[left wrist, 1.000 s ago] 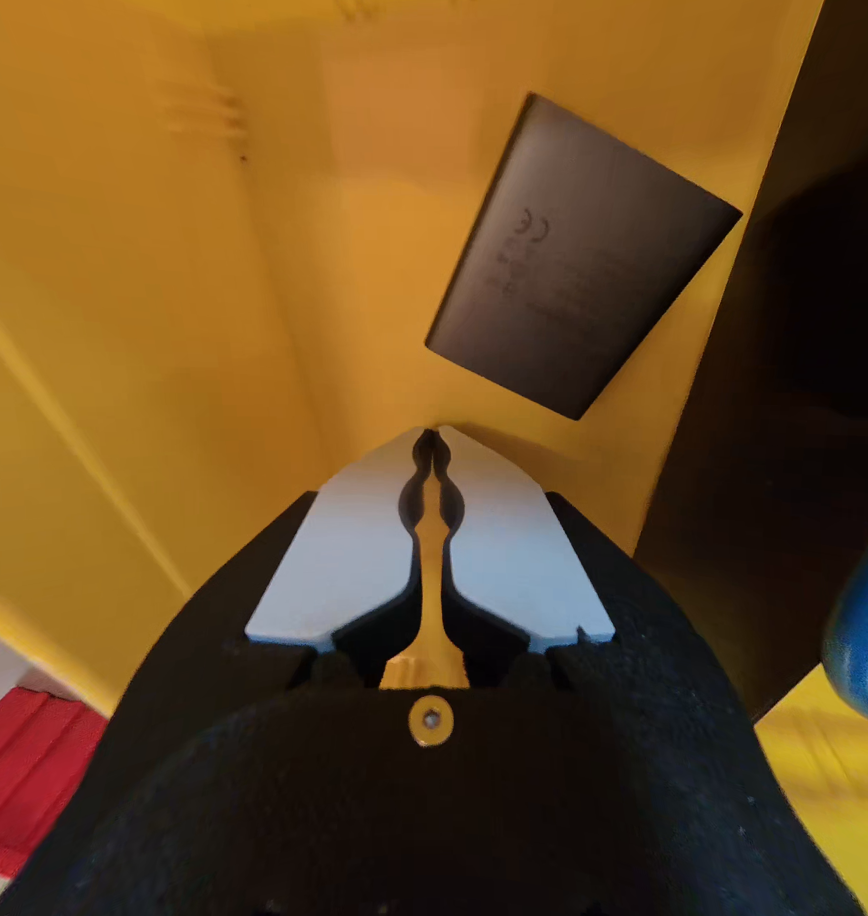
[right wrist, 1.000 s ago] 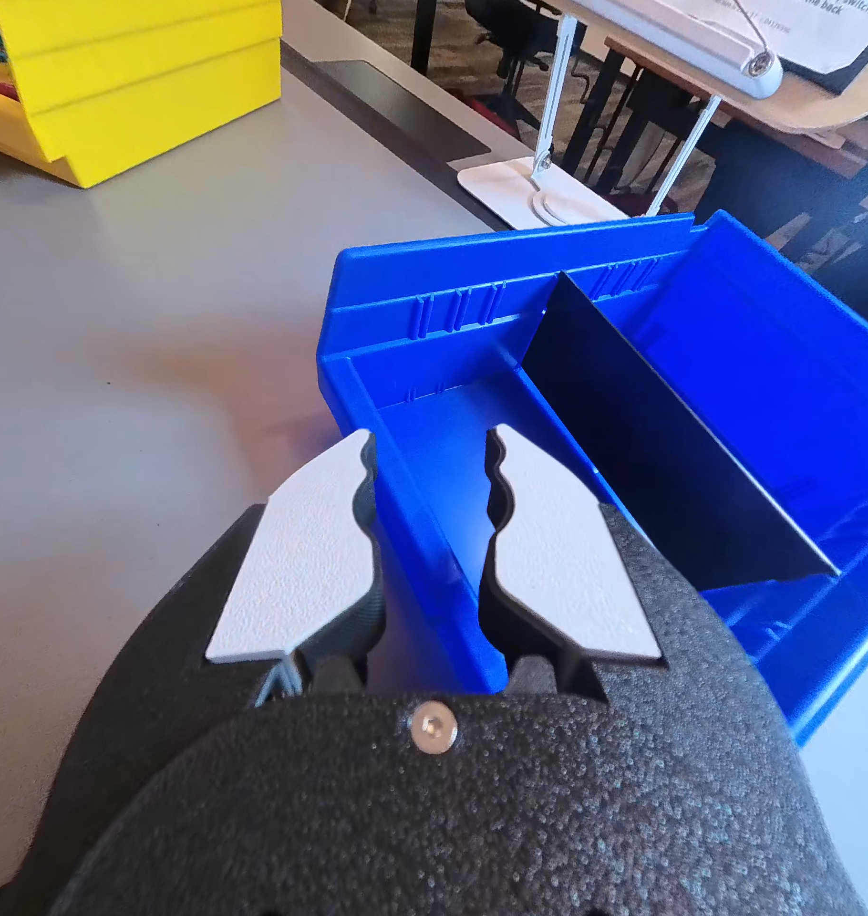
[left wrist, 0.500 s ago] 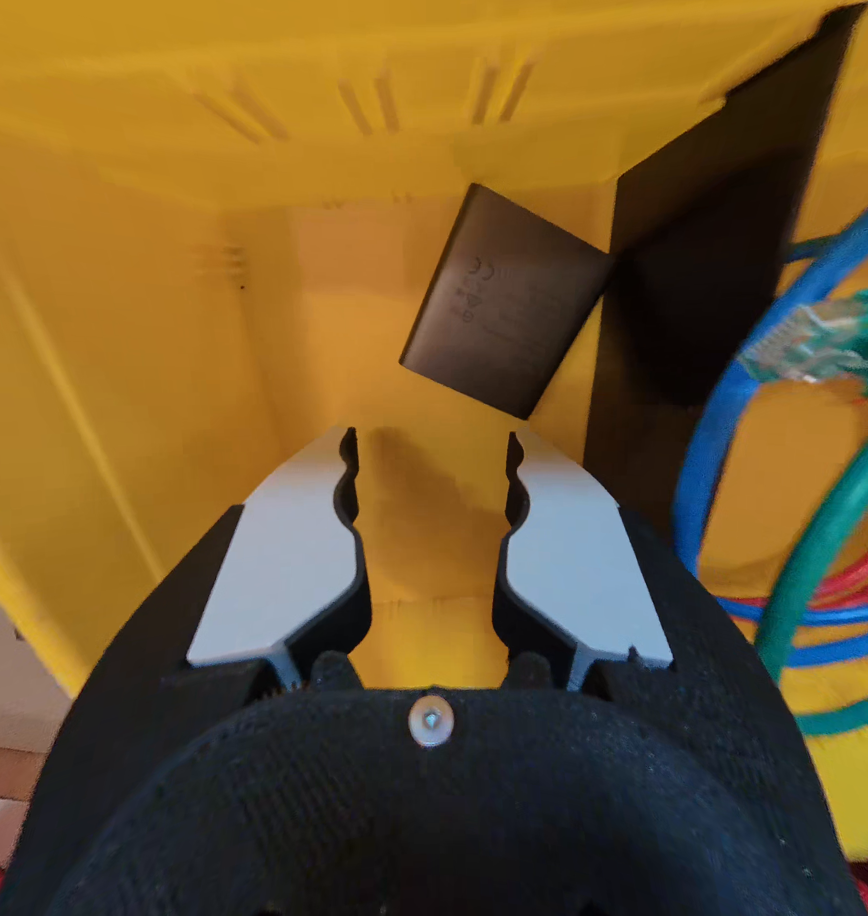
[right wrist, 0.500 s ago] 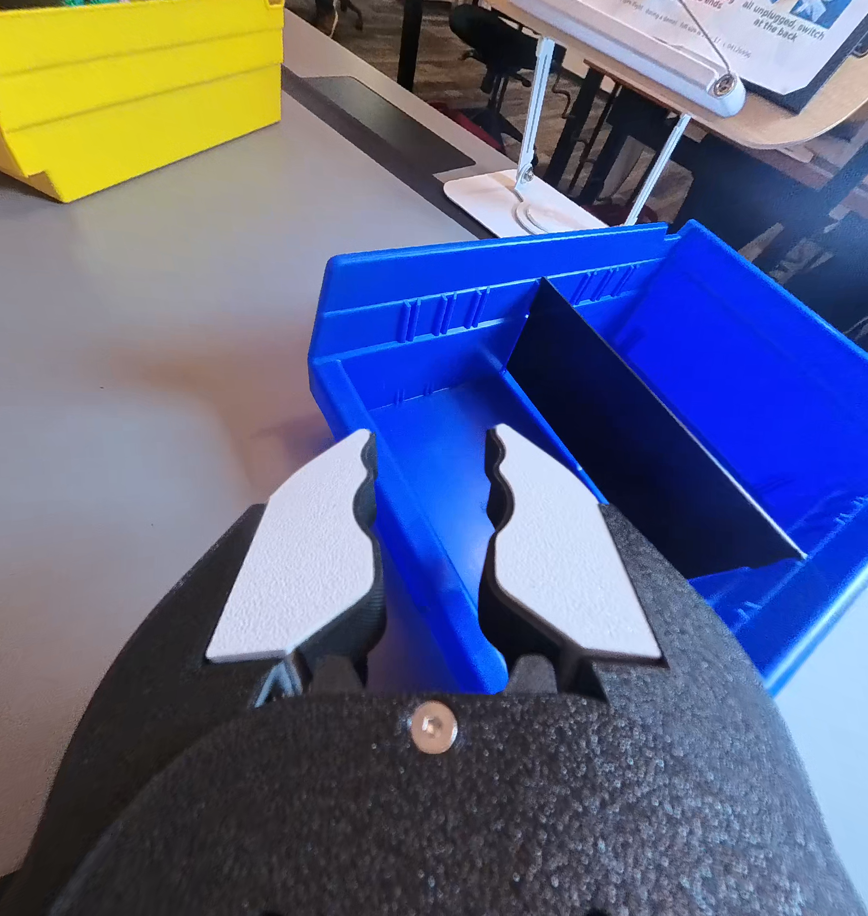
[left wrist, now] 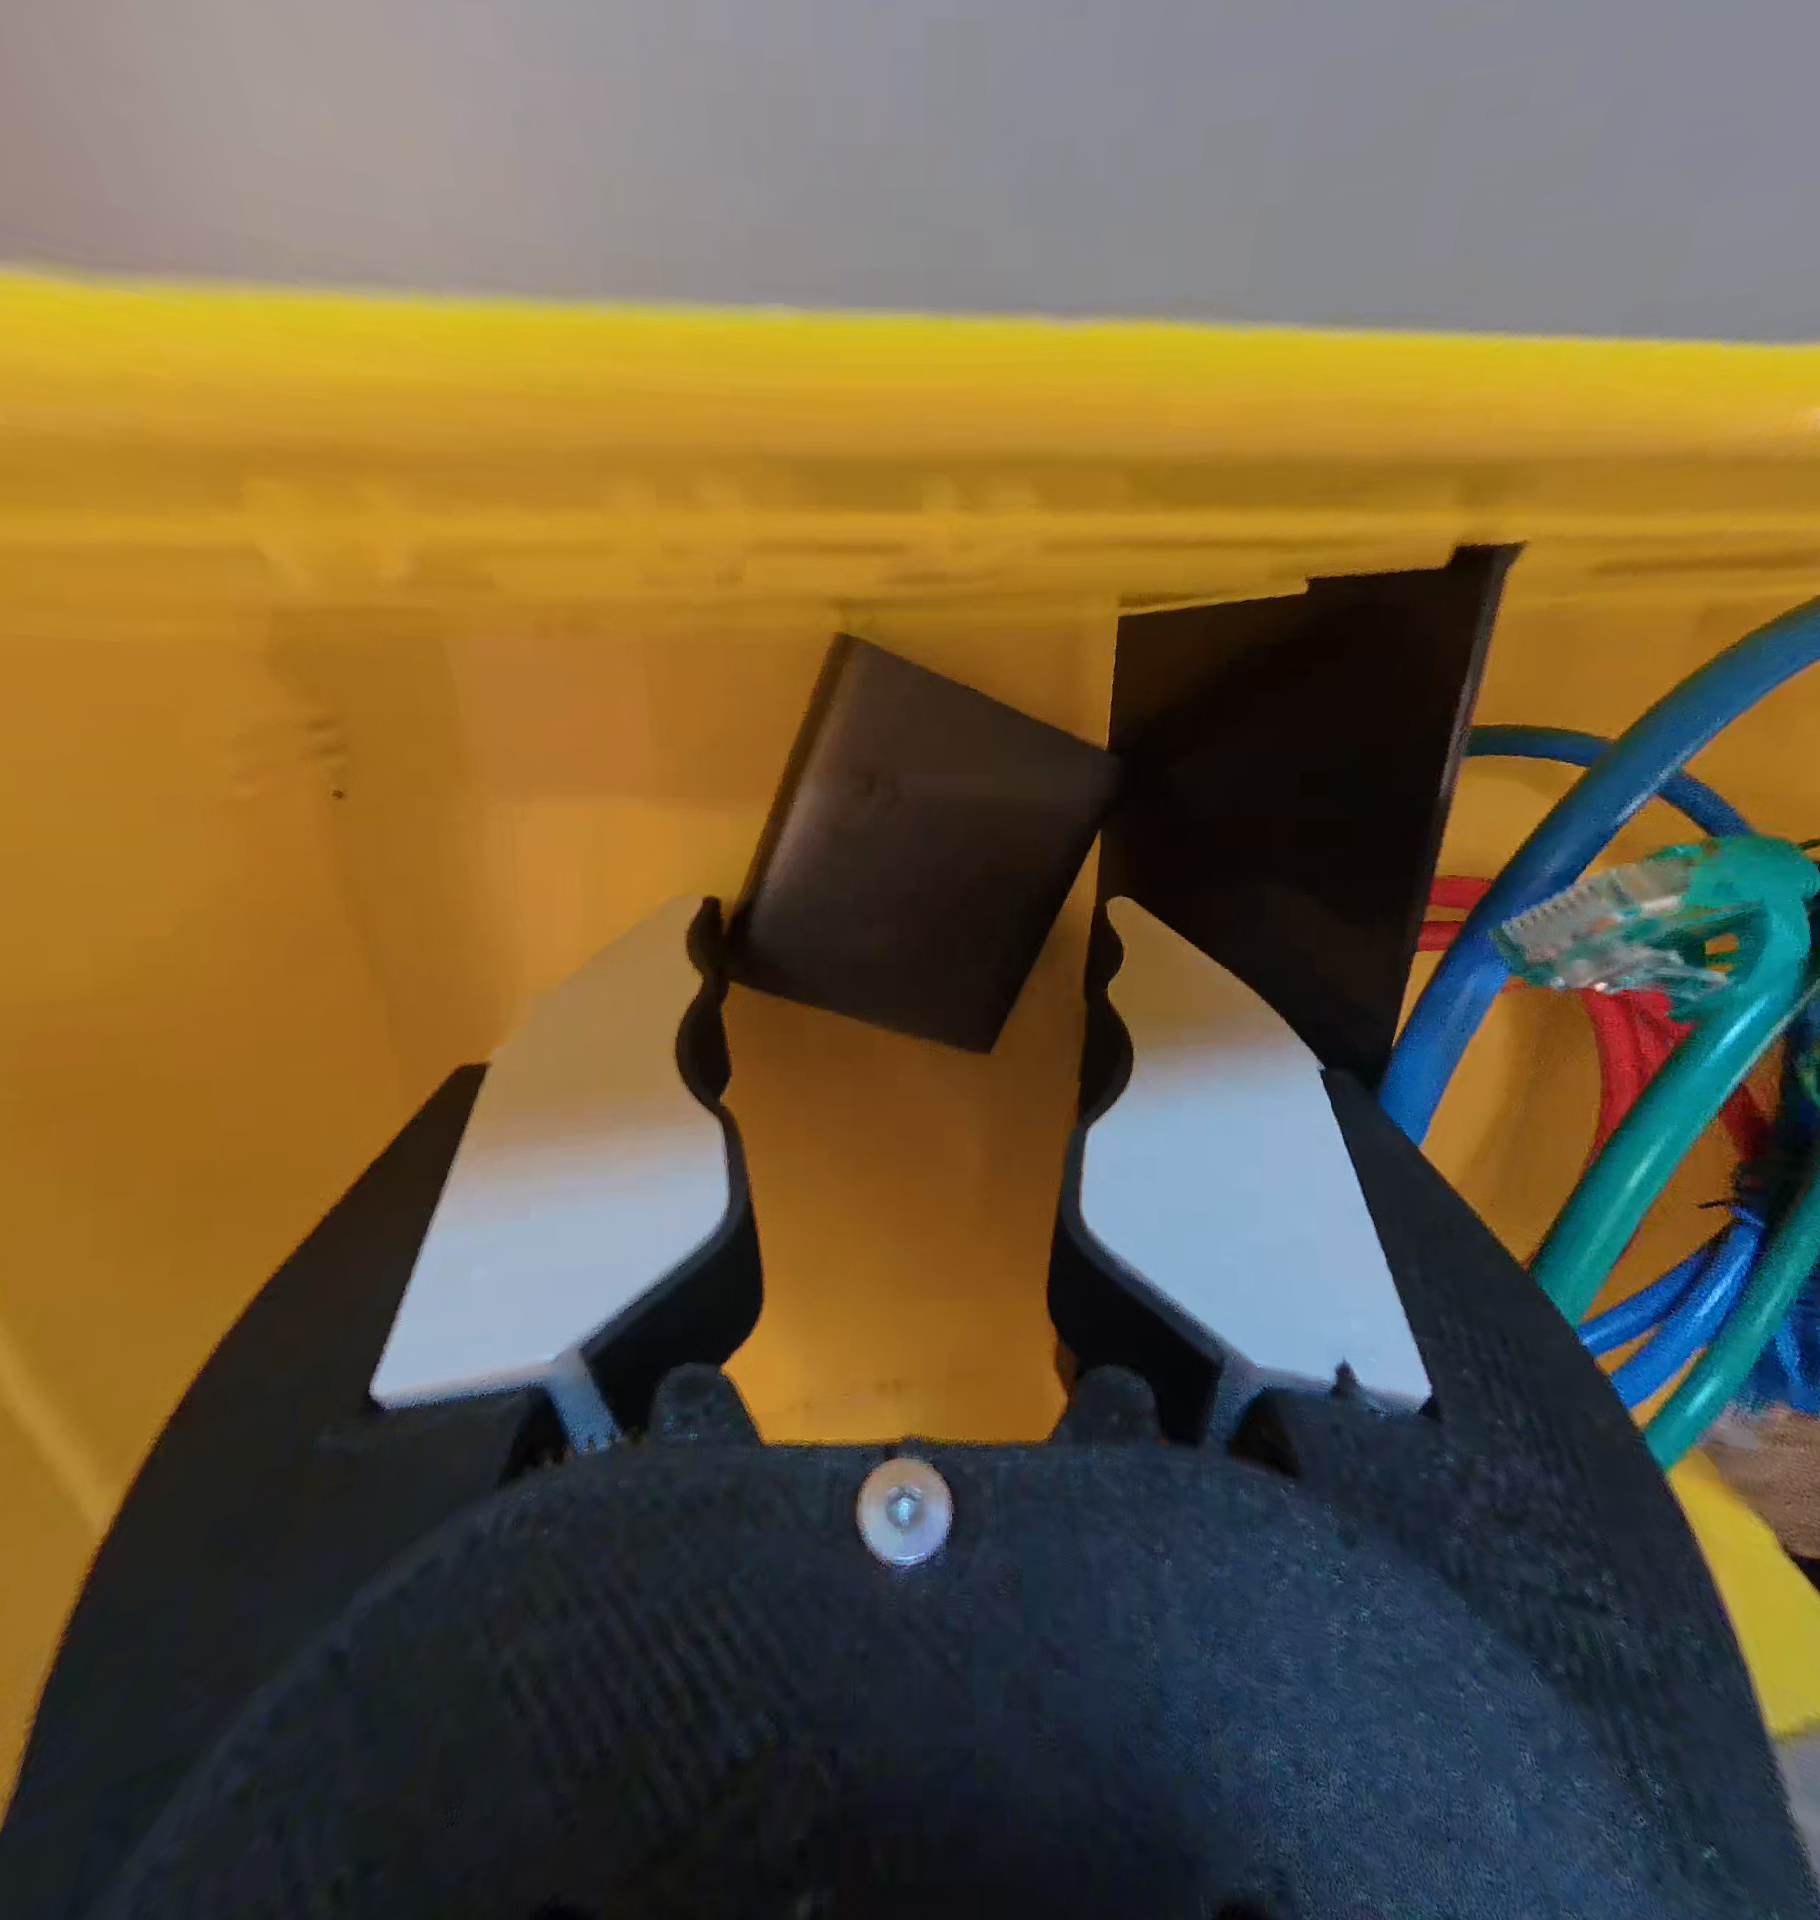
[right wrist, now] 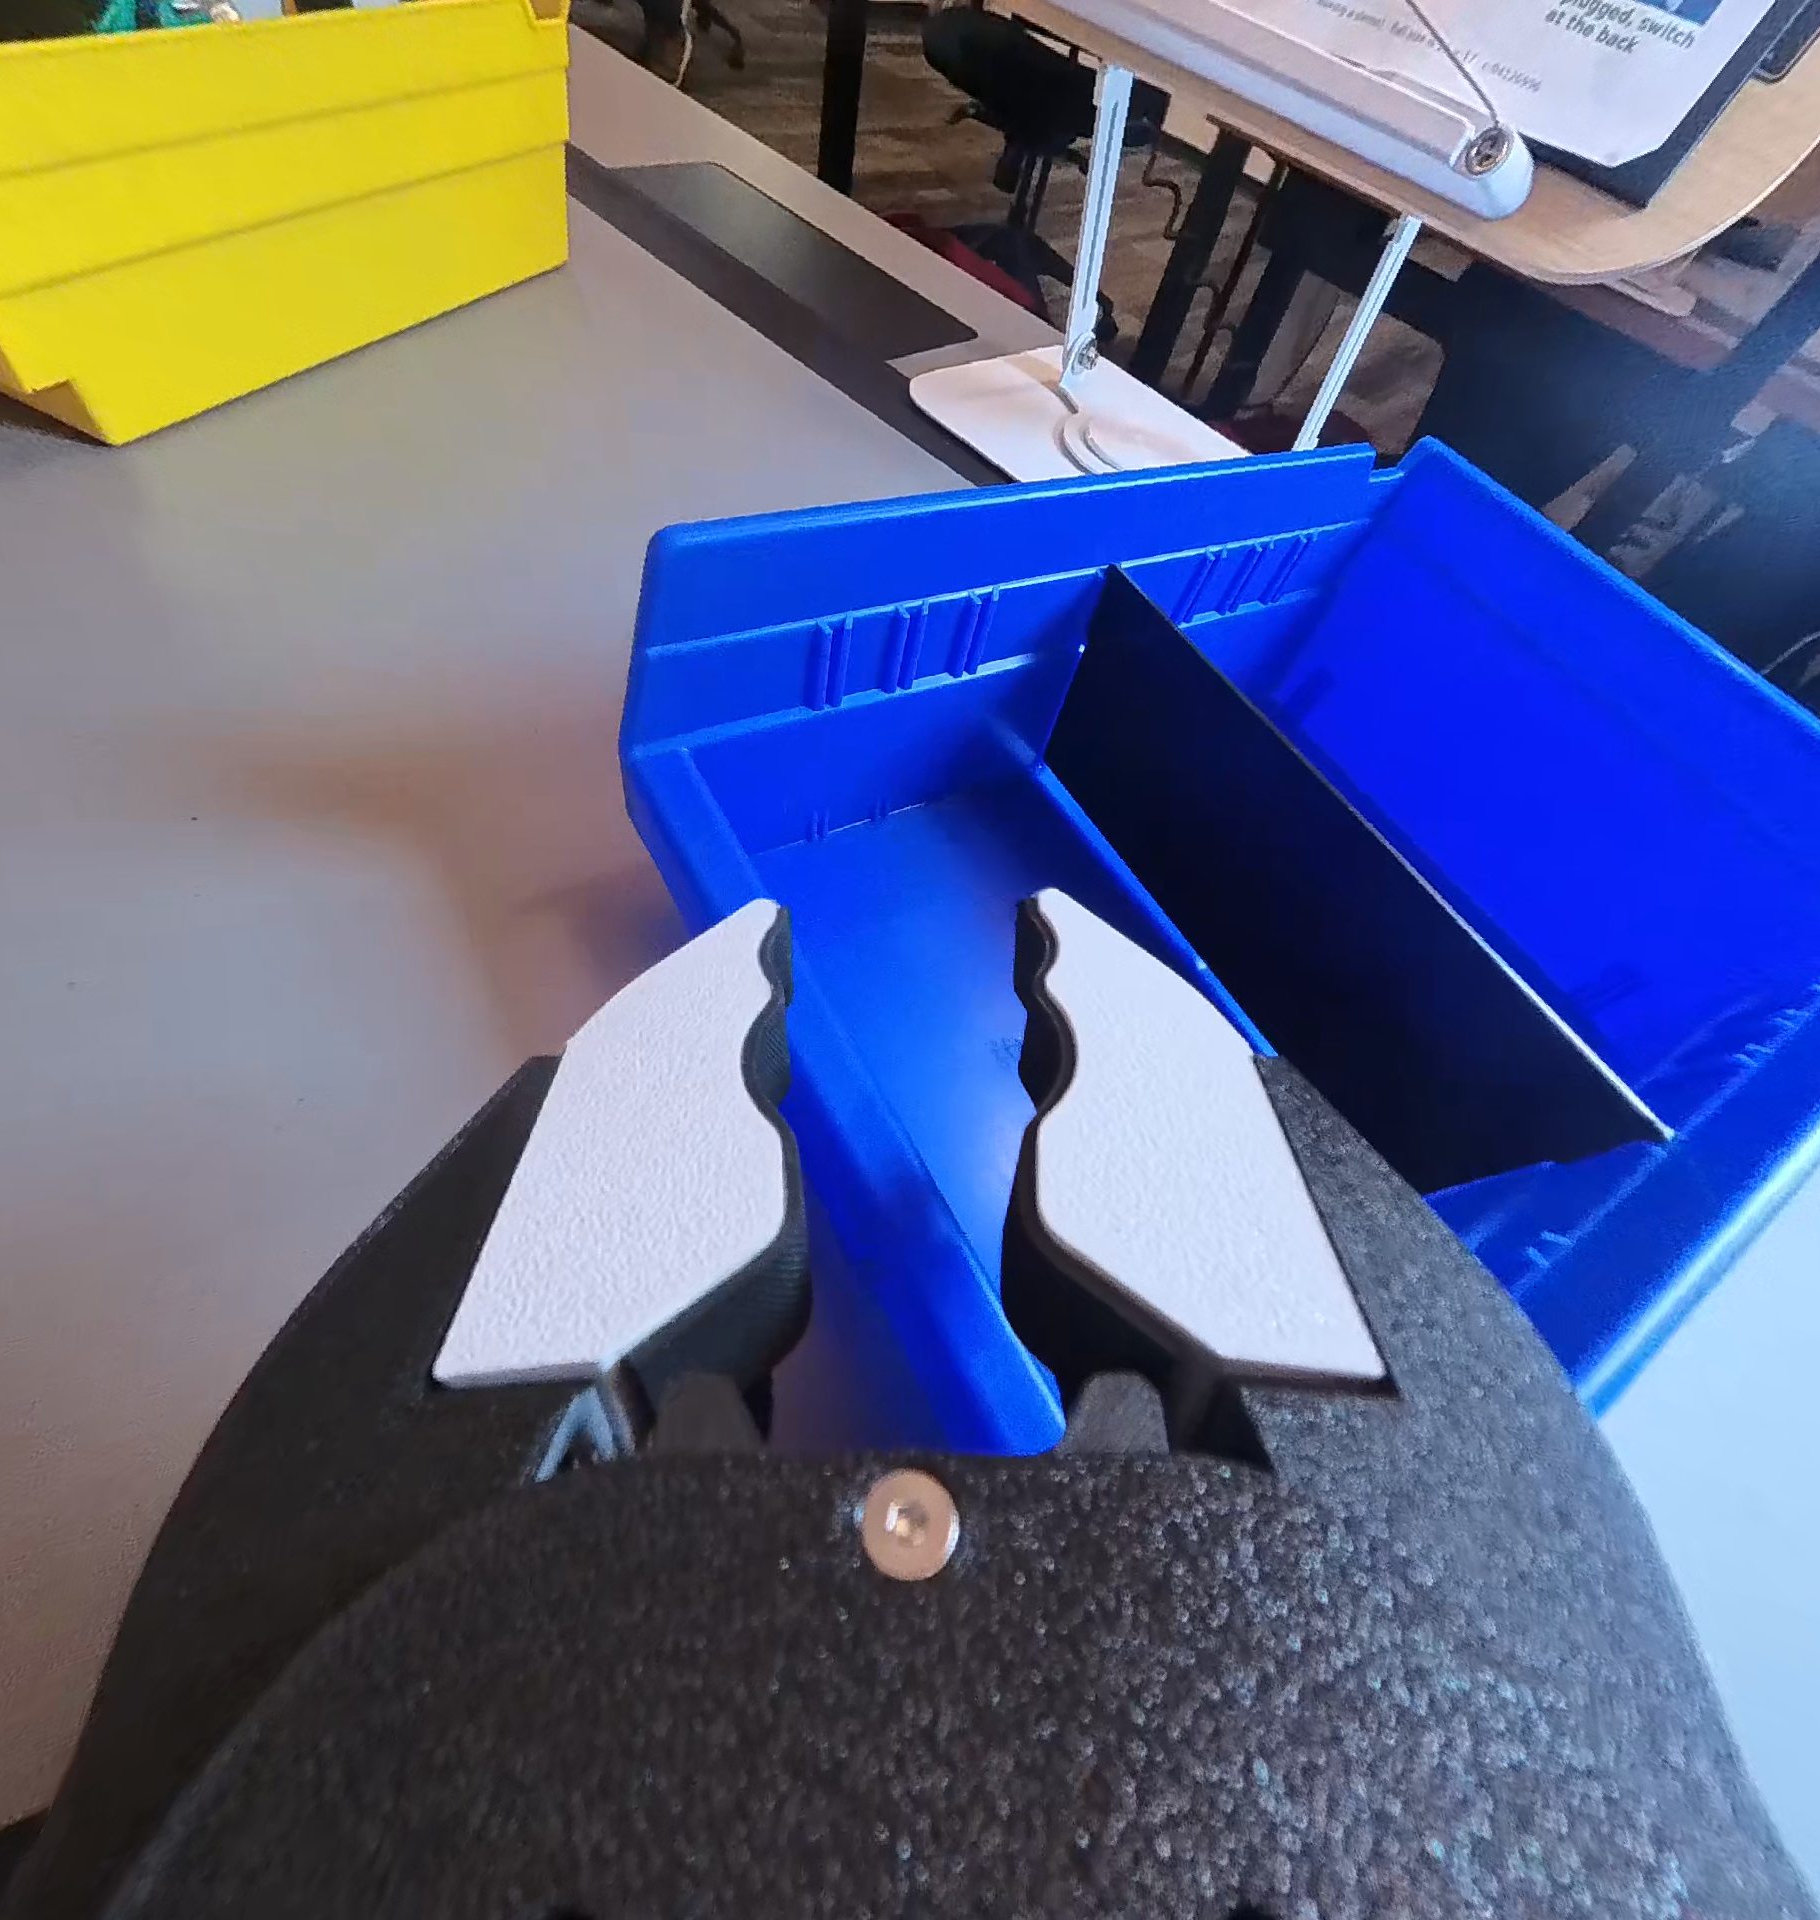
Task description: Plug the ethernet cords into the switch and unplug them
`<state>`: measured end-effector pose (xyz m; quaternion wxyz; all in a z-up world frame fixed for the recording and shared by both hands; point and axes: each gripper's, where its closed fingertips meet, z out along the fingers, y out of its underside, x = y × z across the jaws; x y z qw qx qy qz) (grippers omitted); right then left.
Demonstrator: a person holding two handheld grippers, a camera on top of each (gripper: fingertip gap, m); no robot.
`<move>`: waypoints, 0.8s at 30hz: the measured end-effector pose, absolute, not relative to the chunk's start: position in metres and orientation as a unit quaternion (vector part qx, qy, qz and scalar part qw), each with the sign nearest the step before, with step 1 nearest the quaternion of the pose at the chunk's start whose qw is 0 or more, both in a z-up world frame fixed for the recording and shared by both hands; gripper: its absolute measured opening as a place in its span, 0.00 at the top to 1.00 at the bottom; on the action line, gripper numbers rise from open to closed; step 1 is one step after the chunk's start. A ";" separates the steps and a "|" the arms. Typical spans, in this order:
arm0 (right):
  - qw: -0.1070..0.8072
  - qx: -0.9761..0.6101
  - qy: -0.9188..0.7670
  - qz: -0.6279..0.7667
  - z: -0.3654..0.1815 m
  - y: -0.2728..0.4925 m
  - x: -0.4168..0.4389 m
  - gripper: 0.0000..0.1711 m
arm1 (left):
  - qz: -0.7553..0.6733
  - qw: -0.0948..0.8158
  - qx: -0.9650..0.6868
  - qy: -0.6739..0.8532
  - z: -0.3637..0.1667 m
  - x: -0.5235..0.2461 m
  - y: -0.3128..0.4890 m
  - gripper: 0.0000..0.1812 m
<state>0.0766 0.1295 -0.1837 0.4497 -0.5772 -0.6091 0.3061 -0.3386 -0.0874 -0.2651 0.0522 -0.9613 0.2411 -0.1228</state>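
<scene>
The switch (left wrist: 916,862), a flat dark box, leans on the far wall of the left compartment of a yellow bin (left wrist: 210,831). A black divider (left wrist: 1280,810) stands right of it. Beyond the divider lie coiled ethernet cords: a green one with a clear plug (left wrist: 1602,930), a blue one (left wrist: 1446,997) and a red one (left wrist: 1633,1039). My left gripper (left wrist: 906,920) is open and empty, its tips just short of the switch. My right gripper (right wrist: 901,914) is closed on the left wall of an empty blue bin (right wrist: 989,540).
The blue bin has a black divider (right wrist: 1301,883) and sits near the grey table's (right wrist: 314,675) right edge. The yellow bin (right wrist: 262,208) is at the far left. A white stand's base (right wrist: 1041,405) rests behind the blue bin. Chairs and desks stand beyond the table. The grippers' ends are close to 50 centimeters from one another.
My left gripper opened from shut and drew back from the switch, so the bin's rim and the cords came into view. My right gripper kept its hold on the blue bin's wall.
</scene>
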 end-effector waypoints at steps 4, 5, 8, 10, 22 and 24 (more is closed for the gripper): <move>0.450 -0.580 -0.604 0.309 -0.183 0.133 0.078 0.76 | -0.145 0.071 -0.963 0.215 -0.269 -0.340 -0.086 0.69; 0.450 -0.581 -0.604 0.309 -0.183 0.133 0.078 0.76 | -0.141 0.075 -0.964 0.213 -0.269 -0.342 -0.085 0.69; 0.451 -0.580 -0.607 0.302 -0.185 0.134 0.078 0.77 | -0.086 0.066 -0.964 0.245 -0.272 -0.351 -0.084 0.68; 0.451 -0.581 -0.608 0.299 -0.186 0.135 0.079 0.77 | -0.024 0.059 -0.965 0.256 -0.271 -0.369 -0.082 0.68; 0.450 -0.579 -0.607 0.307 -0.184 0.131 0.077 0.77 | 0.078 0.049 -0.958 0.272 -0.270 -0.397 -0.089 0.69; 0.452 -0.577 -0.608 0.305 -0.183 0.130 0.078 0.77 | 0.073 0.052 -0.958 0.274 -0.271 -0.394 -0.086 0.69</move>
